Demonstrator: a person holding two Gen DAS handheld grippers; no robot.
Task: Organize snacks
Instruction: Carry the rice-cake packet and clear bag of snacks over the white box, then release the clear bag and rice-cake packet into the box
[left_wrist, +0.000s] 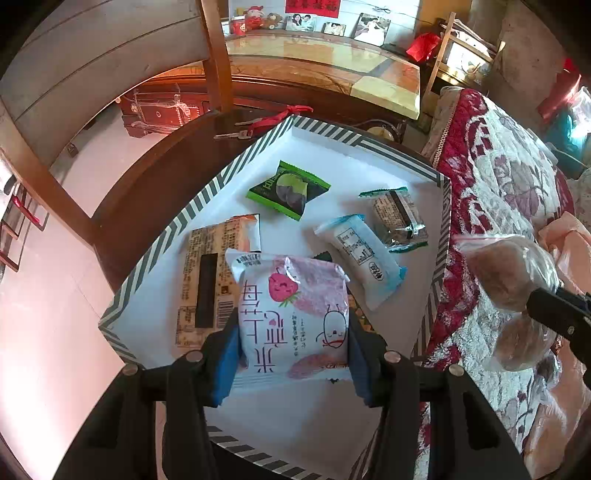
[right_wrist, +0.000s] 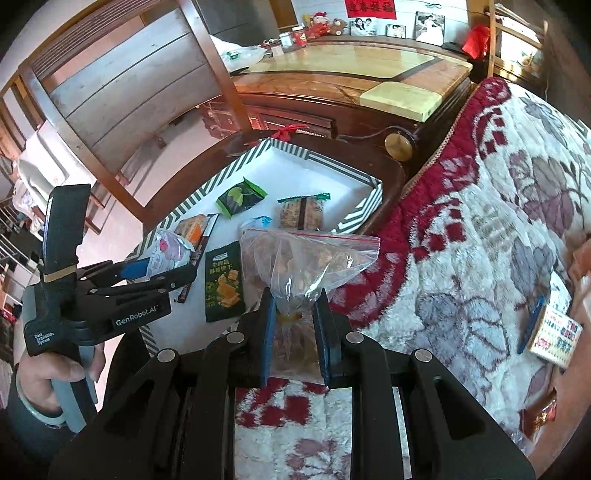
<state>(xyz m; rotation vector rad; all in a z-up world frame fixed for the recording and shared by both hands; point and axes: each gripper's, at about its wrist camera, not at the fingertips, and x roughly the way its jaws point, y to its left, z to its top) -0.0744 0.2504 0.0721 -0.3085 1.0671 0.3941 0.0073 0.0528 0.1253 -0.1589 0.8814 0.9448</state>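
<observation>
A: What sits nearest?

B: The left gripper (left_wrist: 293, 345) pinches a pink-and-white strawberry packet (left_wrist: 293, 314) between its blue pads, over the near edge of the striped tray (left_wrist: 162, 243). The packet stands on end in the jaws, its print upside down to the camera.

A: And the other?

B: The right gripper (right_wrist: 294, 328) is clamped on the neck of a clear zip bag (right_wrist: 306, 258) of brown snacks. It hangs just off the tray's right edge, above the floral blanket (right_wrist: 461, 258). From the right wrist view, a hand (right_wrist: 48, 384) grips the left tool's grey handle.

A: What crowds the tray?

B: A dark green cracker packet (right_wrist: 224, 286) lies by the near edge, just left of the bag. Under the pink packet lies an orange-printed packet (left_wrist: 212, 273), face down along the left edge. A pale blue packet (left_wrist: 360, 260) lies right of centre, touching a clear, green-trimmed one (left_wrist: 399, 218) by the right edge. A lime-green packet (left_wrist: 290, 190) lies beyond, mid-tray.

A: Farther off?

B: A red-ribboned key (left_wrist: 258, 125) lies past the far corner on the dark wooden table (left_wrist: 155, 177), then a glass-topped cabinet (left_wrist: 325, 70) with framed photos (left_wrist: 371, 26).
</observation>
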